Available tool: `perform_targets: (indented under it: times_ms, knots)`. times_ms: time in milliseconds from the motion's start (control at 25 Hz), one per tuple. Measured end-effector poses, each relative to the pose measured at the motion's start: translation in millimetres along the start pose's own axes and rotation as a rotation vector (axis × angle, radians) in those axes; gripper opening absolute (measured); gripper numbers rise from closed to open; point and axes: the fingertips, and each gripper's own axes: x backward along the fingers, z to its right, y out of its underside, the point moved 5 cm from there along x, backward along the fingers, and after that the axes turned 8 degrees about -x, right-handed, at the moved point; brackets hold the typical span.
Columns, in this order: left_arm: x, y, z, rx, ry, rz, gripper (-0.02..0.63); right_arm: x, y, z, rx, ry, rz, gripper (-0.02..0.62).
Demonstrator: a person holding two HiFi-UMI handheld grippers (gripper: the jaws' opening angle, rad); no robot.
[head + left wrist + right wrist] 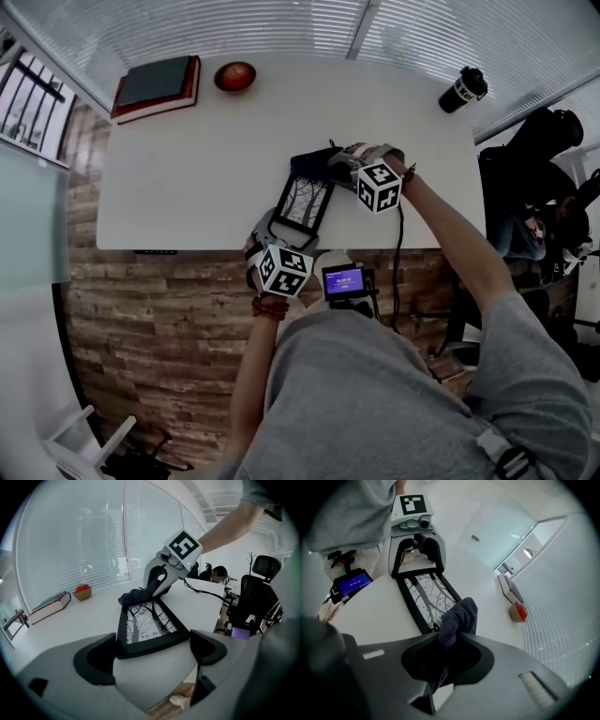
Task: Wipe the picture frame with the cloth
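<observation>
The frame (305, 202) lies flat on the bench (187, 169), close to its 6 o'clock edge. Its long side runs from about 7 to 1 o'clock, and the picture of bare trees faces up.

I judge the frame to be light and stiff. The pane in the middle probably breaks easily, and the black rail around it is the safe place to hold. On such a smooth top it would slide under a push, so one end must be fixed.

The left gripper (152, 644) does this. Its jaws are closed in on the short end at 7 o'clock, one pad against each corner, and they touch only the rail.

The cloth (459, 616) is dark, soft and thick. It has no shape of its own, so it is best pinched in a bunch with a free fold left out in front. The right gripper (452, 651) has it this way: the jaws are tight on the bunch, and the loose part rests on the frame's 1 o'clock end.

Well apart from the frame, at the far edge, are a book (157, 86) at 10 o'clock, a bowl (234, 76) at 11 and a cup (463, 90) at 2.
</observation>
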Motion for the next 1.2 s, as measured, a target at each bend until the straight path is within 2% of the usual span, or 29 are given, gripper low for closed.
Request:
perform_targets:
  times_ms: [280, 400, 640, 880, 1200]
  knots:
    - [0, -2, -2, 0.0, 0.002, -0.002, 0.502, -1, -9, 1, -0.23, -0.088, -0.18, 0.061]
    - [-1, -1, -1, 0.0, 0.002, -0.002, 0.502, -1, -10, 1, -0.334, -0.083, -0.223, 0.061]
    - [0, -2, -1, -0.004, 0.002, 0.002, 0.502, 2, -16, -4, -0.498, 0.042, -0.201, 0.063]
    - [0, -1, -3, -0.002, -0.003, 0.002, 0.502, -9, -37, -20, -0.607, -0.061, -0.194, 0.06]
    - [0, -1, -2, -0.004, -0.001, 0.003, 0.502, -11, -38, -24, -0.664, -0.077, -0.168, 0.06]
